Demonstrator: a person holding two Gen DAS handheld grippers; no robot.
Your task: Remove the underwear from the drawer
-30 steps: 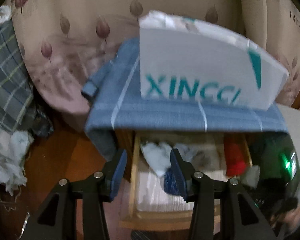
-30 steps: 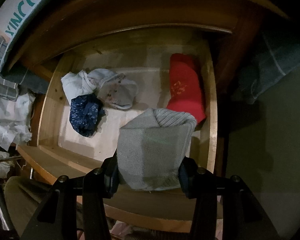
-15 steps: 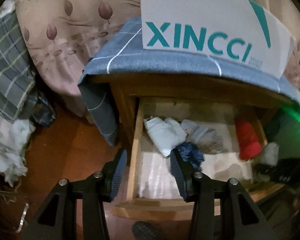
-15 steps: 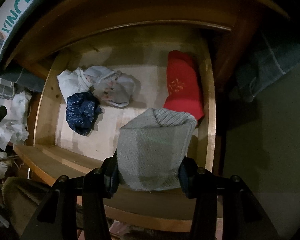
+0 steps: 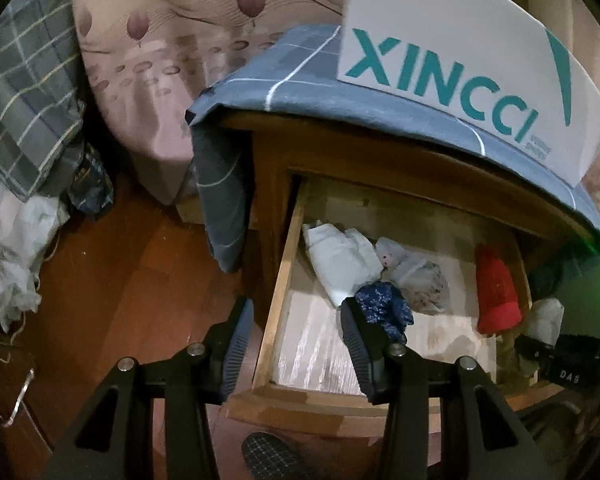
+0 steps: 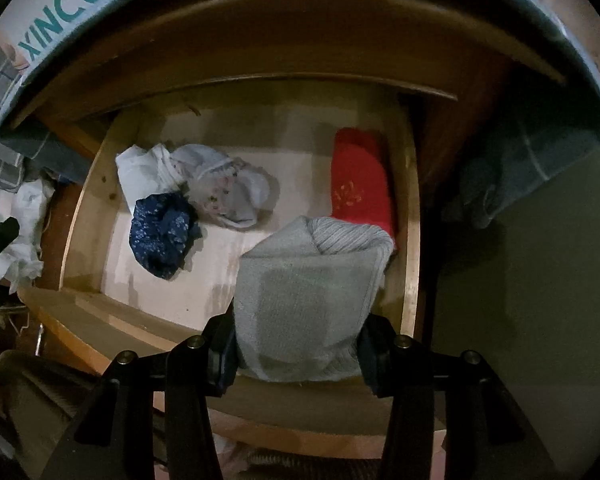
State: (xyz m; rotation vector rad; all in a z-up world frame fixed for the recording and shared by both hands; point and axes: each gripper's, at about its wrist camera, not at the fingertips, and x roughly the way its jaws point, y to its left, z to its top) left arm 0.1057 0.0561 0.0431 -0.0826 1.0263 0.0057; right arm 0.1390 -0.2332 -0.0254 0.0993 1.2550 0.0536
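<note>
Right hand-held gripper (image 6: 296, 354) around grey underwear (image 6: 304, 300)

Grey folded underwear (image 6: 308, 296) sits lower centre, above the open wooden drawer (image 6: 411, 240), pinched at both sides.

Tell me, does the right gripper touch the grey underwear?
Touching. The right wrist view shows the right gripper with both fingers pressed against the sides of the grey underwear, no gap.

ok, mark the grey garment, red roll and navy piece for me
grey garment (image 6: 300, 304), right wrist view, middle of the folded front face.
red roll (image 6: 360, 184), right wrist view, centre, by the gold print.
navy piece (image 6: 162, 234), right wrist view, middle of the bundle.
</note>
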